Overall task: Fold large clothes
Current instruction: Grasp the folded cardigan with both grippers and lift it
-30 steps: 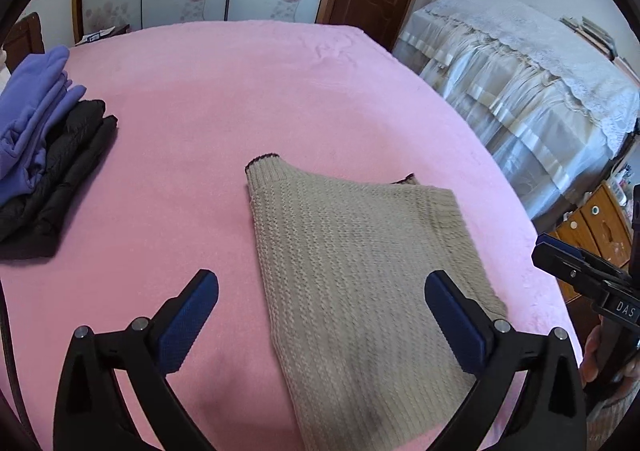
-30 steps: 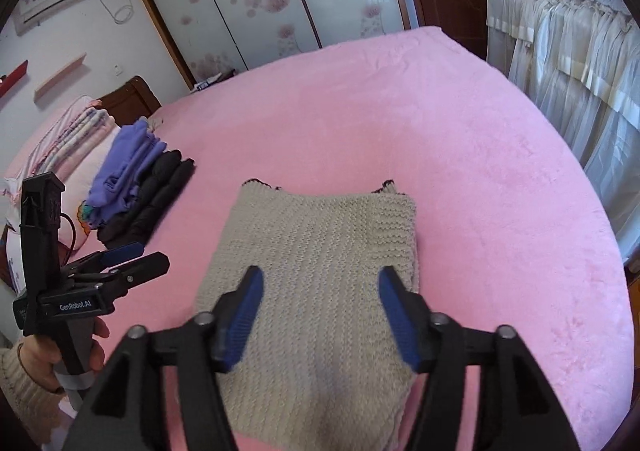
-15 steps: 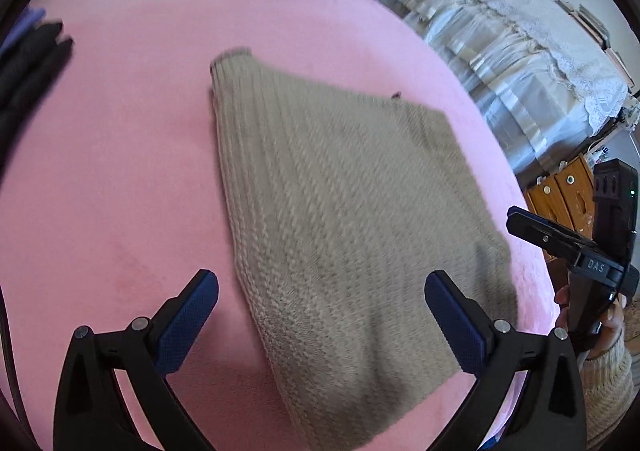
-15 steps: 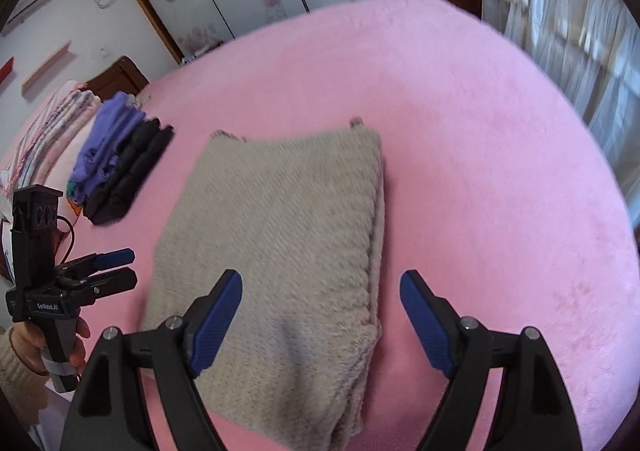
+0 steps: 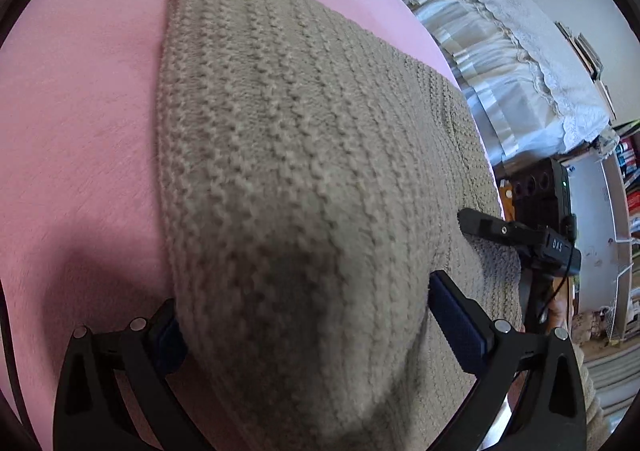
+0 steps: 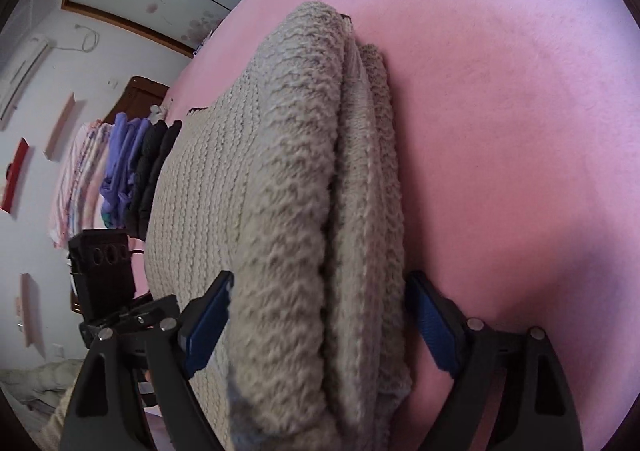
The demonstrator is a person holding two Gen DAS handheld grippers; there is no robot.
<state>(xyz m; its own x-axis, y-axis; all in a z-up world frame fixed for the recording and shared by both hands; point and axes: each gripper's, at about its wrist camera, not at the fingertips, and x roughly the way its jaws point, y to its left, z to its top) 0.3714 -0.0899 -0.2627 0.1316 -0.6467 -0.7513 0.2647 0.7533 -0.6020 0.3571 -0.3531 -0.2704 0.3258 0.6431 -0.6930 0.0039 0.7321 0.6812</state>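
A folded beige knit sweater lies on the pink bed. My left gripper is open, its blue-padded fingers either side of the sweater's near left corner. My right gripper is open, its fingers straddling the thick folded layers of the sweater at its near right edge. The right gripper also shows in the left wrist view, at the sweater's right side. The left gripper shows in the right wrist view, at the left.
A stack of folded purple and black clothes lies at the bed's far left. A second bed with a white lace cover stands to the right, with shelves beyond. Pink bed surface extends right of the sweater.
Both grippers have dropped low and moved forward onto the sweater's near edge. Their fingers now straddle the fabric, where before they hovered above it.
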